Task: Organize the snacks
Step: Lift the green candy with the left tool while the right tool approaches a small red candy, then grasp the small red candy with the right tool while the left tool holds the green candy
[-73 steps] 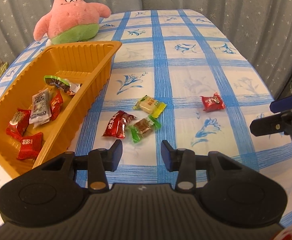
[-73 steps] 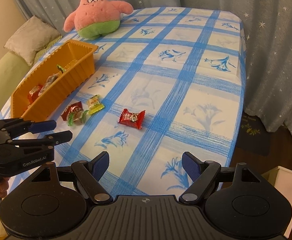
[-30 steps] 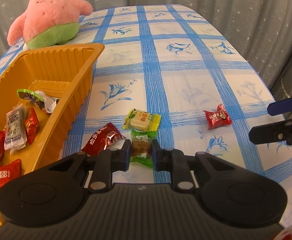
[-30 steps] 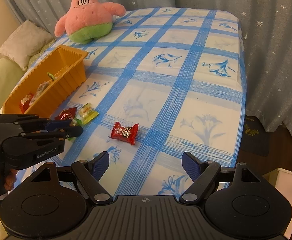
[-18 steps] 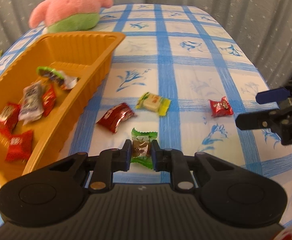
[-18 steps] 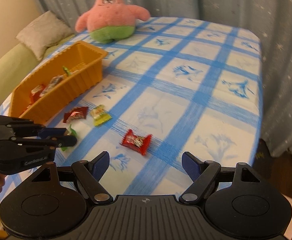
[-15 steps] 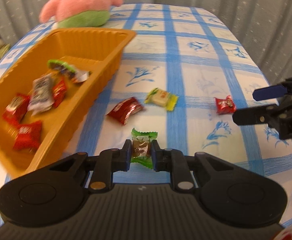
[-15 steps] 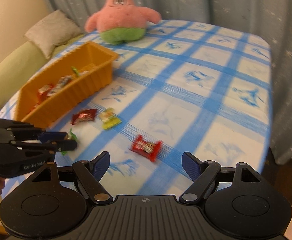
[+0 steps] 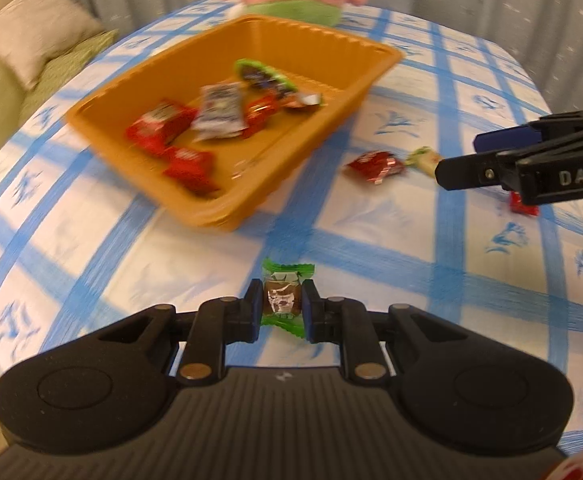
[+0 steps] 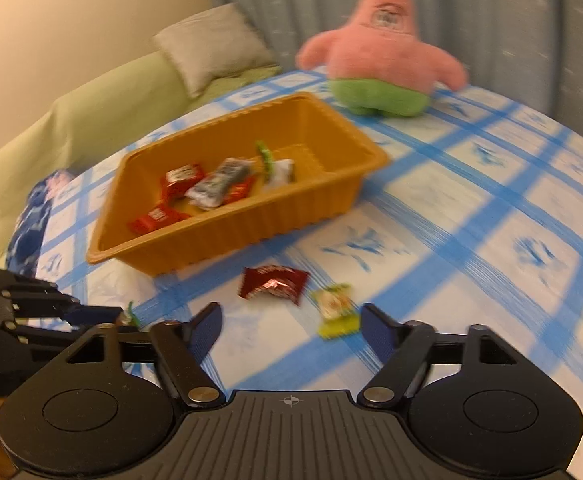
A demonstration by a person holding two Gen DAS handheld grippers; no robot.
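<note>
My left gripper [image 9: 281, 306] is shut on a green-wrapped candy [image 9: 283, 298] and holds it above the tablecloth, short of the orange tray [image 9: 227, 208]. The tray holds several wrapped snacks [image 9: 219, 114]. A dark red snack packet [image 9: 373, 164] and a yellow-green candy [image 9: 423, 157] lie on the cloth right of the tray. My right gripper [image 10: 291, 324] is open and empty, hovering just in front of the red packet [image 10: 273, 283] and the yellow-green candy [image 10: 333, 306]. It shows from the side in the left wrist view [image 9: 491, 156]. A small red candy [image 9: 523, 204] peeks out under it.
A pink and green starfish plush [image 10: 383, 56] sits at the table's far side behind the tray [image 10: 219, 236]. A green sofa with a grey cushion [image 10: 211, 48] stands beyond the table's left edge. Grey curtains hang behind.
My left gripper closed on the green candy, lifted it and swung left to face the tray. My right gripper moved left, from the small red candy to the red packet and yellow-green candy.
</note>
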